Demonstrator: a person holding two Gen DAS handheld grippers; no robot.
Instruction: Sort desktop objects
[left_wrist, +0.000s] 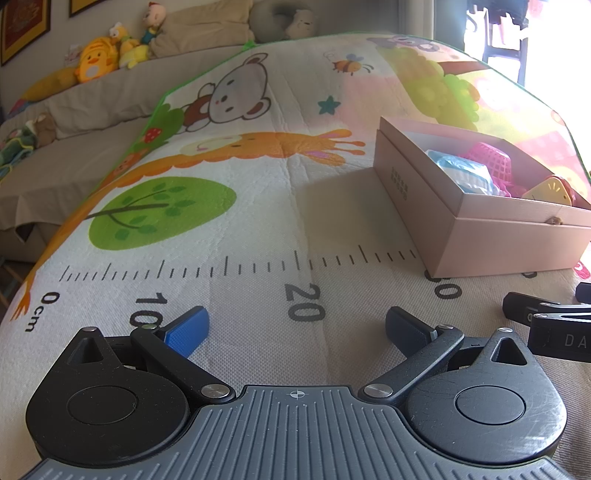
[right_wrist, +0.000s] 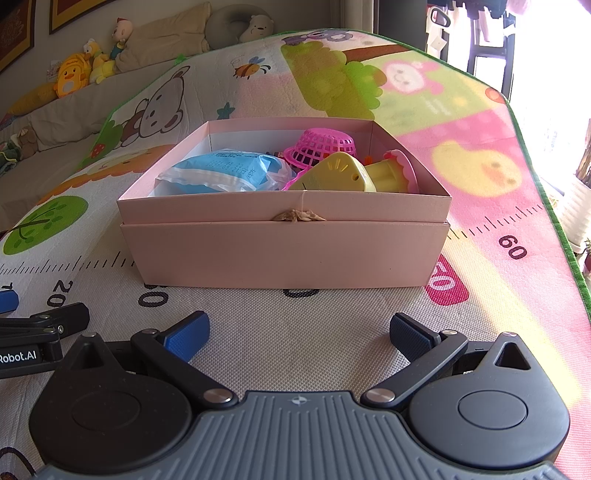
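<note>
While both claws rest low over the printed play mat (right_wrist: 295, 339), nothing is held in either one.

Left claw (left_wrist: 295, 328): jaws spread wide, blue pads apart, empty, hovering above the mat's ruler marks near the 20.

Right claw (right_wrist: 299, 332): jaws spread wide, empty, aimed straight at the pink box.

Pink box (right_wrist: 284, 251): open-topped cardboard box sitting on the mat, its long side turned across the right claw's line of sight, directly ahead of that claw and near it.

Key relation: from the left claw the pink box (left_wrist: 476, 236) lies ahead and well off to the right, seen corner-on; the right claw faces it squarely and is the nearer of the 2.

Box contents: a blue packet (right_wrist: 225, 173) fills the left part; a pink mesh basket (right_wrist: 321, 146) lies tipped at the back; a yellow wedge-shaped toy (right_wrist: 332, 175) leans at the front right; a yellow and pink piece (right_wrist: 395, 170) sits beside it at the right wall.

Loose objects: none visible on the mat outside the box in either view.

Progress: judging by this, the sorting looks finished or nearly so.

Background: a sofa with plush toys (left_wrist: 99, 59) behind the mat.
</note>
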